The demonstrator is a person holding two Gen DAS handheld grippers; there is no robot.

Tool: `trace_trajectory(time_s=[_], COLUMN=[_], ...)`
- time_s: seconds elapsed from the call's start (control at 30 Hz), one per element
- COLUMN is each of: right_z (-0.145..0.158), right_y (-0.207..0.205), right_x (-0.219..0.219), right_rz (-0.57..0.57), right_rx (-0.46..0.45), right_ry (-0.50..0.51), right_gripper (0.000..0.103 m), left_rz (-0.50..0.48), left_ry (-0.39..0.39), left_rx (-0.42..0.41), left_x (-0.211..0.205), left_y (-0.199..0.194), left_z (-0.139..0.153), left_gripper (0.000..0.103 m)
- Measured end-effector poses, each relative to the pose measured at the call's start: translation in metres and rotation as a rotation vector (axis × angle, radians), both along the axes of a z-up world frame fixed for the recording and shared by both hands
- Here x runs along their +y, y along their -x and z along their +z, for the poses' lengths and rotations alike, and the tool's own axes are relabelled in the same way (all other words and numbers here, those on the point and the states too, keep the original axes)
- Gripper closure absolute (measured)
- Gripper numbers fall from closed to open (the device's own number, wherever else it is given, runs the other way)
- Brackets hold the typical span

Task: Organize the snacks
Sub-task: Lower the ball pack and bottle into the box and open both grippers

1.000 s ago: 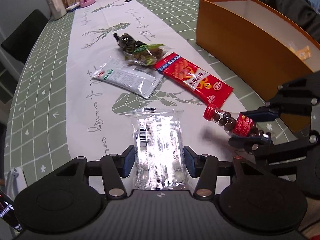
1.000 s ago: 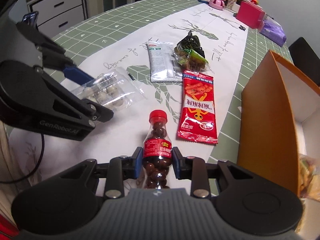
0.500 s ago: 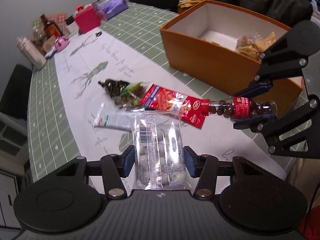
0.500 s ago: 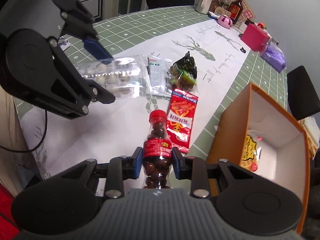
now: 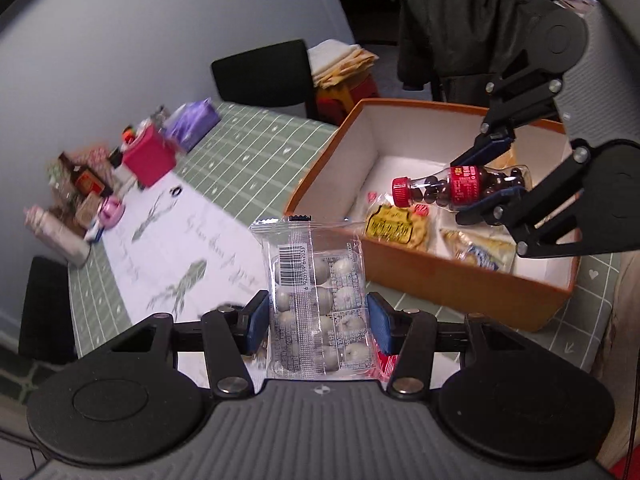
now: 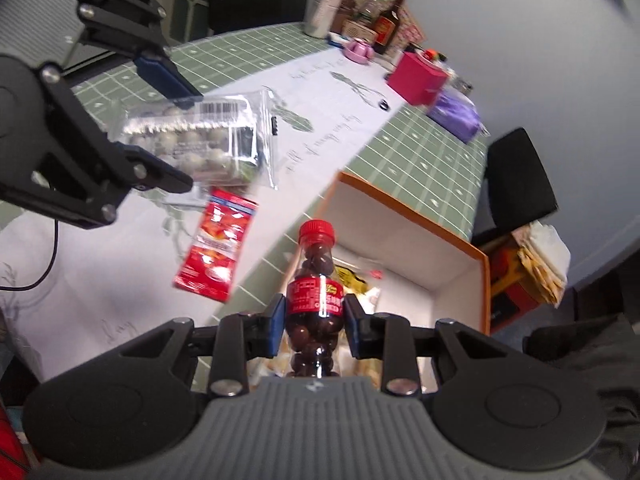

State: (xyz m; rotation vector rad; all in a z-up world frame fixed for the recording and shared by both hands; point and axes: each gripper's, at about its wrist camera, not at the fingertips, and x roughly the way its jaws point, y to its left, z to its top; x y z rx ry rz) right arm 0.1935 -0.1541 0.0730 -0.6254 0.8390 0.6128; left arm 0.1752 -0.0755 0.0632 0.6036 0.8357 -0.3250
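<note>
Two handheld grippers carry snacks toward an orange box (image 5: 432, 276) on a table with a green checked cloth. On the left, the left gripper (image 5: 316, 318) holds a clear packet of pale round sweets (image 5: 314, 280) clamped across its width between the blue pads, the packet standing up ahead of the fingers; the box's near corner lies just beyond and to the right of it. On the right, the right gripper (image 6: 314, 320) is closed narrowly on the labelled waist of a small red-capped bottle of chocolate balls (image 6: 316, 280), which hangs over the box's open interior, above yellow snack bags (image 5: 396, 224) already inside. A red snack pouch (image 6: 216, 252) remains on the table, left of this gripper. The step in hand appears to be the carry to the box. Next, each gripper likely needs to lower inside the walls, then release.
</note>
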Motion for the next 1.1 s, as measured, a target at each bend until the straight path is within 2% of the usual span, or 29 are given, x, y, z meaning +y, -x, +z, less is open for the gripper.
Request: trace_trajectory(time_s=[0.33, 0.5, 0.8, 1.1], right_z=[-0.037, -0.055, -0.084, -0.103], right_y=[-0.020, -0.029, -0.038, -0.046], right_x=[-0.053, -0.070, -0.075, -0.077], right_rz=[-0.107, -0.129, -0.133, -0.135], right_rx=[0.124, 0.207, 0.284, 0.325], right_ry=[-0.003, -0.034, -0.060, -0.072], right_gripper=[0.074, 0.074, 0.074, 0.074], left_rz=[-0.150, -0.183, -0.191, -0.193], left_ry=[-0.049, -0.065, -0.108, -0.129], left_rx=[0.041, 0.086, 0.173, 0.202], left_x=[-0.064, -0.084, -0.101, -0.109], left_y=[-0.032, -0.049, -0.073, -0.083], left_z=[-0.022, -0.040, -0.072, -0.092], left_gripper=[0.044, 0.044, 0.044, 0.044])
